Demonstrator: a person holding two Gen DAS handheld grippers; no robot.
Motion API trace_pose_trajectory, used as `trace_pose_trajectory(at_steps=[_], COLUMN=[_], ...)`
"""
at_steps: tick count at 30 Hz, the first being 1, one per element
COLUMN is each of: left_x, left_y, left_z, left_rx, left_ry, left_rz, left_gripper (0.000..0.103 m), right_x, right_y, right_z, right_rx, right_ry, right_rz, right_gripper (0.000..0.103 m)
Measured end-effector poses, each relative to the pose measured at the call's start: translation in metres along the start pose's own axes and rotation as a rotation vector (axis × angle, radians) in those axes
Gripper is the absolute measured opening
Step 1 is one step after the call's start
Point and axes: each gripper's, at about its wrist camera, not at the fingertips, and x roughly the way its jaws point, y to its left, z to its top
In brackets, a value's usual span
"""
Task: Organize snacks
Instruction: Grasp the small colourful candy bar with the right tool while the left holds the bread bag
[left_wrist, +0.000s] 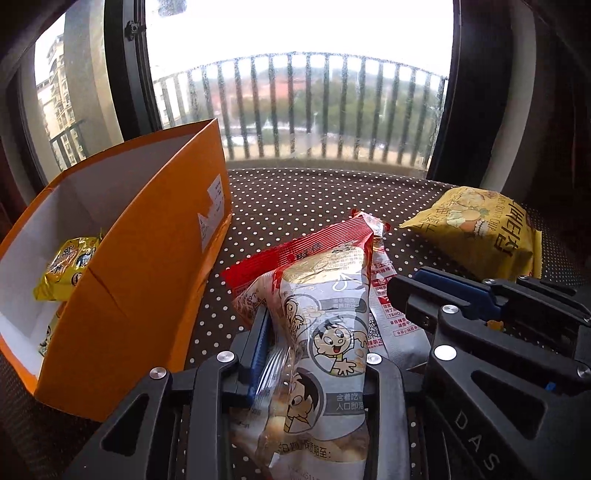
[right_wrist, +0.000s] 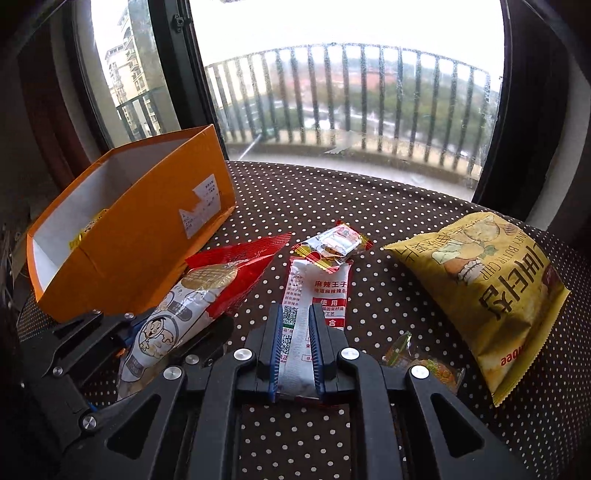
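Both your tongs are gripping snacks.
Your left tongs (left_wrist: 314, 354) clamp the cartoon-printed snack bag (left_wrist: 317, 314); your right tongs (right_wrist: 297, 350) pinch the white spicy-strip packet (right_wrist: 314, 291). Both sit above the polka-dot desk (right_wrist: 332, 206), orange box (right_wrist: 140, 254) left, yellow chip bag (right_wrist: 491, 291) right.

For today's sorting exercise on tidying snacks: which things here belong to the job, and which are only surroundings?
Part of the job:
- orange box
- cartoon snack bag, held in left gripper
- white spicy strip packet, held in right gripper
- yellow chip bag
- small wrapped candy

Just surroundings:
- dotted tablecloth
- window
- balcony railing
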Motion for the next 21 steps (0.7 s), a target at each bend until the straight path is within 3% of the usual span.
trace_pose_trajectory(at_steps=[2,4,5,13,21], left_x=[0.002,0.005,0.007,0.03,0.061], left_y=[-0.001,-0.002,-0.003,-0.002,-0.001], left_z=[0.001,0.005,0.007,0.036,0.05], left_rx=[-0.003,-0.009,-0.012,-0.047,-0.061], left_ry=[0.005,0.006,0.007,0.002,0.038], left_rz=[0.005,0.002,0.006,0.068,0.099], left_gripper=[0.029,0.029,0.029,0.029,0.029], right_x=[0.002,0.005,0.009,0.039,0.084], right_y=[-0.001,-0.005,-0.008,-0.025,-0.042], right_z=[0.001,0.005,0.007,0.037,0.059], right_rx=[0.004,0.023,0.029,0.087,0.163], right_ry=[-0.002,-0.006,-0.014,-0.033,0.018], right_rz=[-0.022,-0.043,-0.046,-0.05,-0.073], right_gripper=[0.036,0.069,0.075,0.076,0.076])
